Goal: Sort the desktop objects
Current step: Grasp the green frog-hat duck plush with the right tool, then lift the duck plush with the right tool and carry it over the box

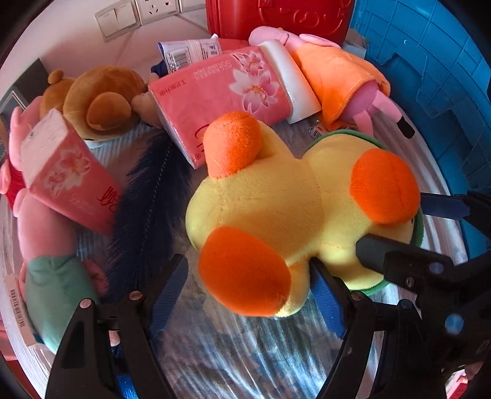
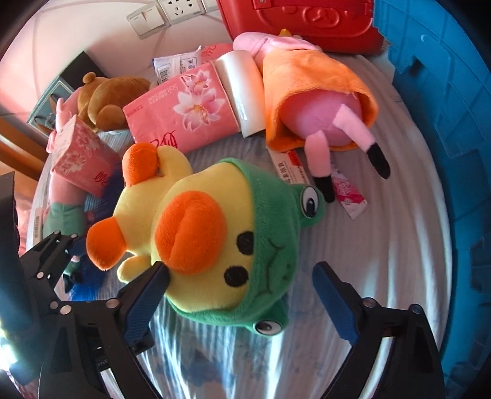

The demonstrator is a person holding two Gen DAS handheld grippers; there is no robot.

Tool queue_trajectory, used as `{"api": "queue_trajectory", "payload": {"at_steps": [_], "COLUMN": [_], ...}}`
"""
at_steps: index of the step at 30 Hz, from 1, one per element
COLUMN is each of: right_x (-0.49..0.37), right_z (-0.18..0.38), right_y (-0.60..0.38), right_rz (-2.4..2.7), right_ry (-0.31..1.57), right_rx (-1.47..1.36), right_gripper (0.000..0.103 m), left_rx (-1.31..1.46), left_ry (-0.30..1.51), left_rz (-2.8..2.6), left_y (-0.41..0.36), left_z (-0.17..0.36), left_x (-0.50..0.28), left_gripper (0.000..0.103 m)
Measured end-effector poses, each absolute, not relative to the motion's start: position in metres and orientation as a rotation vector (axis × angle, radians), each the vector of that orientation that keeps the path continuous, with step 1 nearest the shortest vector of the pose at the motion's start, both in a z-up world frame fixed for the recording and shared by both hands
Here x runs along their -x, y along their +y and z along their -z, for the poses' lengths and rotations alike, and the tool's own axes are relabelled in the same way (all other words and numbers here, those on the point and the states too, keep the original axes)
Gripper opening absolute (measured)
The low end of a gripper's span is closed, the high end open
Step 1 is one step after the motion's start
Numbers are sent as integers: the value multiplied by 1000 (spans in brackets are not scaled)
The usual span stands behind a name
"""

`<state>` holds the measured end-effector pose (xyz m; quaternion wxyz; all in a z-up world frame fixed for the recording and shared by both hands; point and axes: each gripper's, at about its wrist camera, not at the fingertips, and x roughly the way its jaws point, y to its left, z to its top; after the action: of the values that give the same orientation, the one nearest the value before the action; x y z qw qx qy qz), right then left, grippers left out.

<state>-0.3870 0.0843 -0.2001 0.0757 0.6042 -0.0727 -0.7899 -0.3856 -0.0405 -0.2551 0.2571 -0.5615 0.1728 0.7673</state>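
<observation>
A yellow duck plush (image 1: 276, 199) with orange feet and a green frog hood (image 2: 270, 245) lies on the striped cloth. My left gripper (image 1: 248, 294) is open around one orange foot (image 1: 242, 273), its fingers on either side. My right gripper (image 2: 242, 300) is open around the duck's hooded head; its left pad (image 2: 147, 294) touches under the orange beak (image 2: 190, 230). The right gripper also shows at the right of the left wrist view (image 1: 408, 233). Pink tissue packs (image 1: 221, 98) (image 1: 67, 172) lie behind.
A pig plush in an orange dress (image 2: 319, 101), a brown bear plush (image 1: 101, 101), a pig plush in green (image 1: 55, 294), a dark blue feather (image 1: 147, 208) and small sachets (image 2: 349, 196) lie around. A blue crate (image 2: 445, 122) stands right, a red box (image 2: 307, 21) behind.
</observation>
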Motion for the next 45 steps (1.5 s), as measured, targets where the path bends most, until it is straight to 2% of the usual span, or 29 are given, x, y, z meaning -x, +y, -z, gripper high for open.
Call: {"api": "queue_trajectory", "payload": {"at_steps": [3,13,25,31,36,38,45], "right_x": [393,402,404,403,405,406,411], "right_z": [205,219,224,219,215,220,233], "right_y": [75,61,56,60,59,61,54], "right_rz": [2350,2330,2328,2331,2364,2350,2315], "right_ry": [-192,-150,-165,-201,-134,-162,-171], "right_rx": [-1836,-1865,-1861,-1833,-1824,-1834,-1854], "right_gripper": [98,98,98,97,97,97,99], "left_rx": [1545,1570,1538,1501,1407,1389,1432], "left_ry": [475,428,470,493,601,636,609], "left_rz": [-2060,-1989,-1972,-2007,-2034,-2042,-2018], "left_y": [-40,-50,-52,-66,-69,-69,-84], "left_z": [261,276,281,267,246,244,247], "left_x": [393,402,404,401,388,389,395], "left_gripper": [86,87,87,87,87,87,87]}}
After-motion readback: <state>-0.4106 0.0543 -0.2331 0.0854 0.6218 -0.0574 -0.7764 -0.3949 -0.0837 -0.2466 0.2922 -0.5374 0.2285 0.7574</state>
